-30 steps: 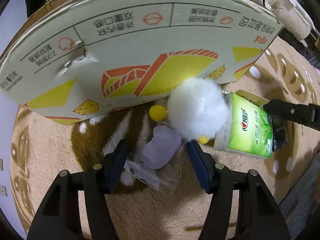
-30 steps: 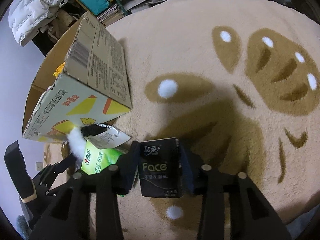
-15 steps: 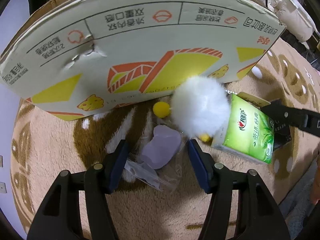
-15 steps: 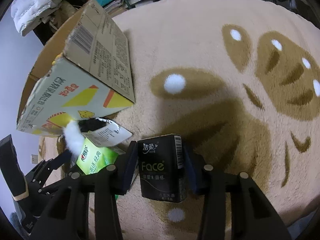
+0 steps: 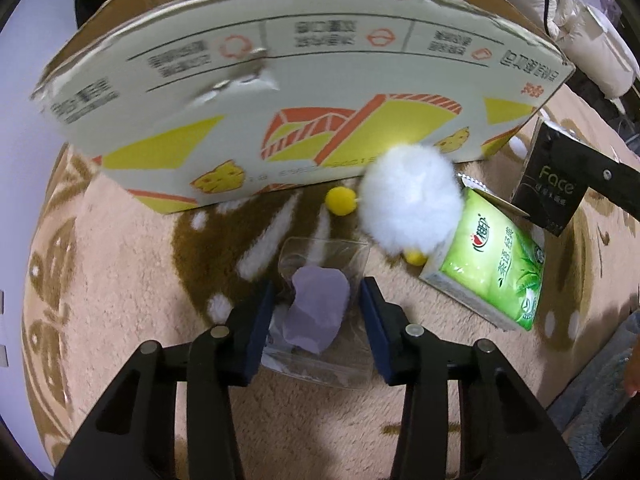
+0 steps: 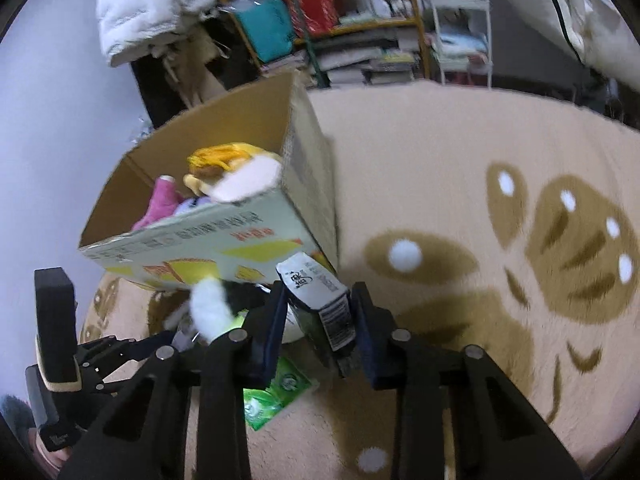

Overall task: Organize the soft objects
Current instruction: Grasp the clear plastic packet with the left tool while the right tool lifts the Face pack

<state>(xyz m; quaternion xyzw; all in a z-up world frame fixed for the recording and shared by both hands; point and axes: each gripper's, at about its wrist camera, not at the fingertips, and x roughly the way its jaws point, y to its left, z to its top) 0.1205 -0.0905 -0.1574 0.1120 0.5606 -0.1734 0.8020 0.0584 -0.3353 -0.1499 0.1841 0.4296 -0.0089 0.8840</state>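
Right tongs (image 6: pixel 318 322) are clamped on a black tissue pack (image 6: pixel 320 304), lifted clear of the rug (image 6: pixel 440 168) and tilted beside the cardboard box (image 6: pixel 208 236). Left tongs (image 5: pixel 316 316), jaws just closing, straddle a clear bag with a purple lump (image 5: pixel 318 308) lying on the rug; contact by the pads cannot be confirmed. Risks: the slack bag may slide out of a shallow pinch, and the tilted pack may clip the box wall. Against the earlier frames, the black pack has left the rug and the left jaws stand narrower. A white plush toy (image 5: pixel 408 200) and green tissue pack (image 5: pixel 492 276) remain beside the box.
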